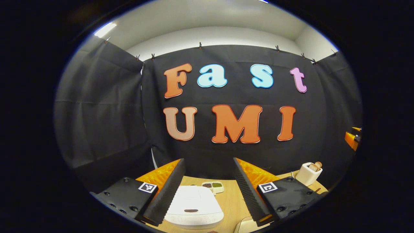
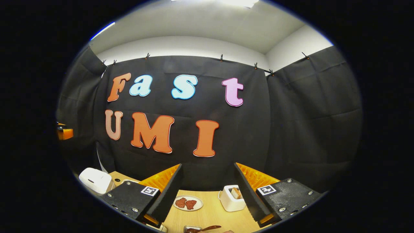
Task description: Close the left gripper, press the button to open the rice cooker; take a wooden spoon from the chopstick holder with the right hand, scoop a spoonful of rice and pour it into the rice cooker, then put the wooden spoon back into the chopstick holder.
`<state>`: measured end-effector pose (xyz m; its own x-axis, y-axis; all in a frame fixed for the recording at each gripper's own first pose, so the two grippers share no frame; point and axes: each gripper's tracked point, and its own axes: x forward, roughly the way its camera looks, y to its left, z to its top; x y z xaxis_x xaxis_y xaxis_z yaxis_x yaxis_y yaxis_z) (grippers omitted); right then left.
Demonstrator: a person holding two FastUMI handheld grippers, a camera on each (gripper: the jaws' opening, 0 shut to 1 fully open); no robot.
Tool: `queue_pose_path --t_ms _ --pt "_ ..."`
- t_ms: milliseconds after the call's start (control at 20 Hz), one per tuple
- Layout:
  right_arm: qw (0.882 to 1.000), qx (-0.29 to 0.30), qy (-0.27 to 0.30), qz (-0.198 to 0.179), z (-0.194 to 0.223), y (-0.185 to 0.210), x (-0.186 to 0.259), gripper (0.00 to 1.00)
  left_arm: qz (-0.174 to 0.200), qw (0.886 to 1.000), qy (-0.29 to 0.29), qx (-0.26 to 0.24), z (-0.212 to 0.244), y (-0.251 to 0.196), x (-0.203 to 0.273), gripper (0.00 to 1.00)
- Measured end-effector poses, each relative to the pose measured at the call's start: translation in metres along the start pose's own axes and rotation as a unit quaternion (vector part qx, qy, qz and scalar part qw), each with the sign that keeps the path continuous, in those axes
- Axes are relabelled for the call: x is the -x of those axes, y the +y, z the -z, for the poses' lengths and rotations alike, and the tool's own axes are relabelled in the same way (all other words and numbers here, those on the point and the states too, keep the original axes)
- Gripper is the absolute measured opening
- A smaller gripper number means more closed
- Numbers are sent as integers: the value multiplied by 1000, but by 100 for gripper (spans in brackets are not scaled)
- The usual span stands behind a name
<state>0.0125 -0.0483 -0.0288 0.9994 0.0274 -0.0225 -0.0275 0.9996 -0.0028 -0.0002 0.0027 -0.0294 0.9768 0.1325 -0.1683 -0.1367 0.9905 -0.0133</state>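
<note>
Rice cooker (image 1: pixel 194 205) sits right under the left gripper (image 1: pixel 208 191), white, lid down, on the wooden table (image 1: pixel 231 204), showing between the two fingers in the left gripper view. That gripper is spread wide, nothing between the black ribbed pads (image 1: pixel 169 191), hanging above the cooker and not touching it. Just past the cooker there's a small divided dish (image 1: pixel 213 186) with dark and greenish stuff in its compartments. Further off to the right, near the table edge, a white toaster (image 1: pixel 309 173) with bread poking out the top.

In the right gripper view, the right gripper (image 2: pixel 208 194) is spread open too, empty. At the very bottom, closest to the camera, a brown wooden spoon (image 2: pixel 207 228) handle lies tilted by a small dark container; can't tell what that container is, it's cut off. Between the fingers, a bit further, a white plate (image 2: pixel 188 203) with reddish pieces on it. Just right of it the toaster (image 2: pixel 232 198) again, partly behind the right finger. Far left, the rice cooker (image 2: pixel 95 180) at the table's corner, well apart from the plate.
</note>
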Motion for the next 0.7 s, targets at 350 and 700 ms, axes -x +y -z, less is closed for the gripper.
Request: queue_pose_path --t_ms 350,700 --pt "999 0 26 28 18 -12 6 95 -12 997 82 -8 38 8 -33 23" --pt "996 9 51 68 33 -24 27 95 -16 969 244 36 106 38 -78 5"
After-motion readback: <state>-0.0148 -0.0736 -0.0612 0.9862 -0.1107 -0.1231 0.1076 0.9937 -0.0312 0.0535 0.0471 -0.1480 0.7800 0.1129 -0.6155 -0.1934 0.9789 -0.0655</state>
